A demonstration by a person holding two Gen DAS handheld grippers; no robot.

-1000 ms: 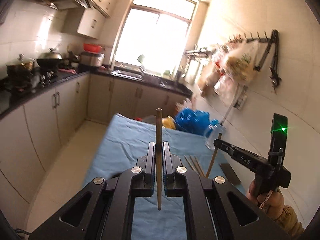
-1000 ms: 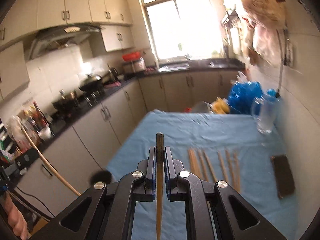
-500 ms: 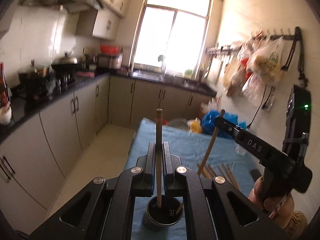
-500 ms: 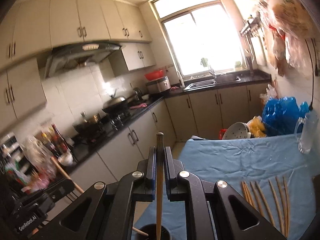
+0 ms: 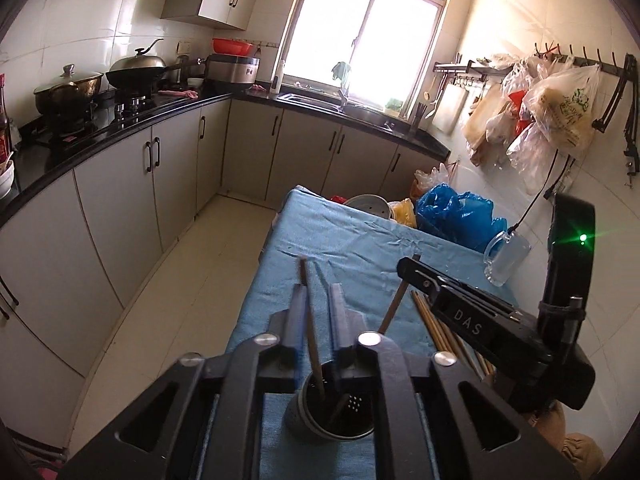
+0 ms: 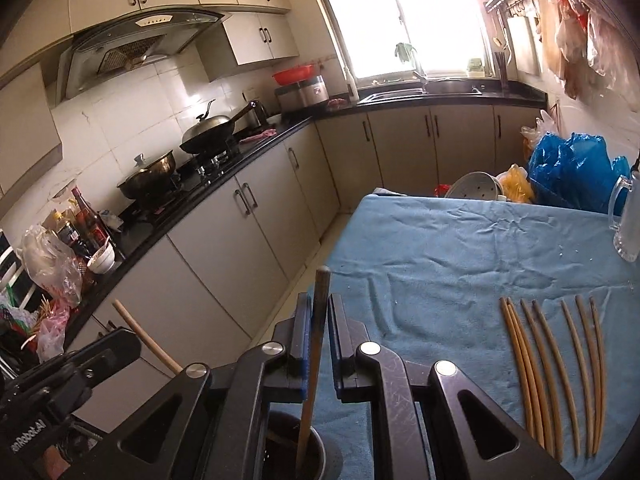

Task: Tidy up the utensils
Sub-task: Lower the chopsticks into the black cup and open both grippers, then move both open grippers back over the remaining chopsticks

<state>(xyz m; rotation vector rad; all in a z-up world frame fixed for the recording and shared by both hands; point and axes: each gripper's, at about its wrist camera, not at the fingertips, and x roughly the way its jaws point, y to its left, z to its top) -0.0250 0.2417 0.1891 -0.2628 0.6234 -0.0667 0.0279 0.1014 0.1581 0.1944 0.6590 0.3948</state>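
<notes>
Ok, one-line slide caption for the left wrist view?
Left hand-held gripper, open, drops a chopstick into the holder on the blue cloth.

"DAS" on right tongs (image 5: 408, 270), partial "nRobot.AI" on left tongs (image 6: 120, 340)

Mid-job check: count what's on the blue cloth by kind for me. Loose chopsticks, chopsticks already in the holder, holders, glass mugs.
Loose chopsticks lying on the cloth: 7
Chopsticks in the holder: 2
Holder: 1
Glass mug: 1
Total: 11
</notes>
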